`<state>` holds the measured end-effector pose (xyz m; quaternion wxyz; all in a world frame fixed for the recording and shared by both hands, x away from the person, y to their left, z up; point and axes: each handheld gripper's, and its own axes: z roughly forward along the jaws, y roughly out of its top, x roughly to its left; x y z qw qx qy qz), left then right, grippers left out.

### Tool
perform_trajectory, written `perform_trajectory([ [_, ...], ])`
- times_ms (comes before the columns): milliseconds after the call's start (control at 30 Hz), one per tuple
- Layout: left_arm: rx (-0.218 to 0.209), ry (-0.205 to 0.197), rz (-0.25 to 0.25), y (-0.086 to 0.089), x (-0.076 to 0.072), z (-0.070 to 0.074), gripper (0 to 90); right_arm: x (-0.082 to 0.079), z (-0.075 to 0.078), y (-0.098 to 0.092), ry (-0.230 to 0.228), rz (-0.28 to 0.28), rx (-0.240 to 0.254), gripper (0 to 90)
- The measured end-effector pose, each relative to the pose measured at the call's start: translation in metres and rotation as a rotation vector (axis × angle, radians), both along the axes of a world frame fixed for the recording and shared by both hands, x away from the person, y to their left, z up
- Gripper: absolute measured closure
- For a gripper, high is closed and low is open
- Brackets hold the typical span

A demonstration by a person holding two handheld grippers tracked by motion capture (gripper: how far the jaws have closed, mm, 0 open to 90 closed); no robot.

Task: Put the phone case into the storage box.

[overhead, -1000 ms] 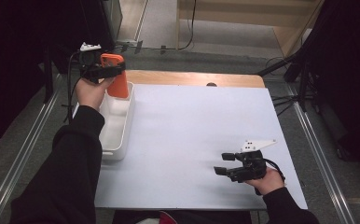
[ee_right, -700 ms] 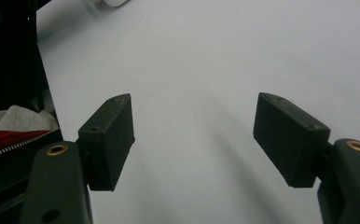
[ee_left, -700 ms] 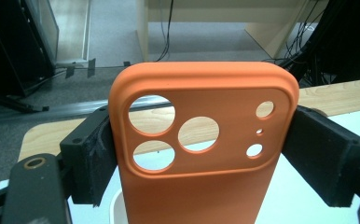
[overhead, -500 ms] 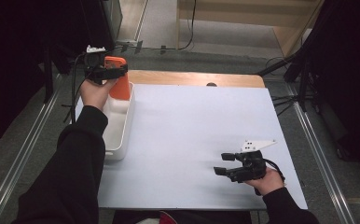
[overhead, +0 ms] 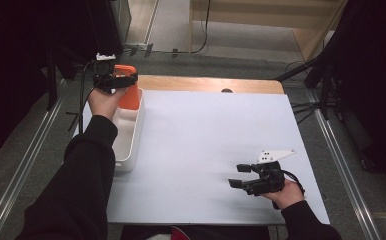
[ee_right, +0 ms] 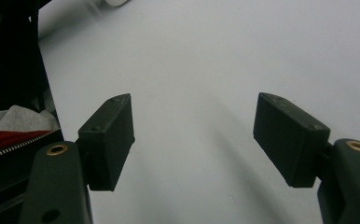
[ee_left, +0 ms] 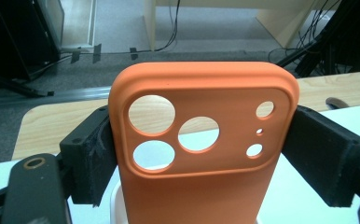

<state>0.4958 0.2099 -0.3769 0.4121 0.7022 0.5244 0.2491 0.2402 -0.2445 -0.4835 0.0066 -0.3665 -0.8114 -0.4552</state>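
The left hand-held gripper (overhead: 123, 80) grasps an orange phone case (ee_left: 201, 154) by its two long edges, a black jaw pressed against each side. In the left gripper view the case stands upright with its camera cut-outs at the top. In the high view the case hangs over the far end of a white bin (overhead: 131, 132), which sits along the left edge of the surface (overhead: 206, 135); whether its lower end touches the bin I cannot tell. The right hand-held gripper (overhead: 241, 176) rests low near the right front corner of the surface, well apart from the bin, its jaws spread wide with nothing between them
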Motion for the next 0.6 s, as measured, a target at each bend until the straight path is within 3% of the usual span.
perform_trajectory([
  [600, 0.009, 0.030, 0.024, -0.001, 0.005, -0.017, 16.2, 0.001, 0.000, 0.001, -0.002, 0.004, 0.004, 28.0],
])
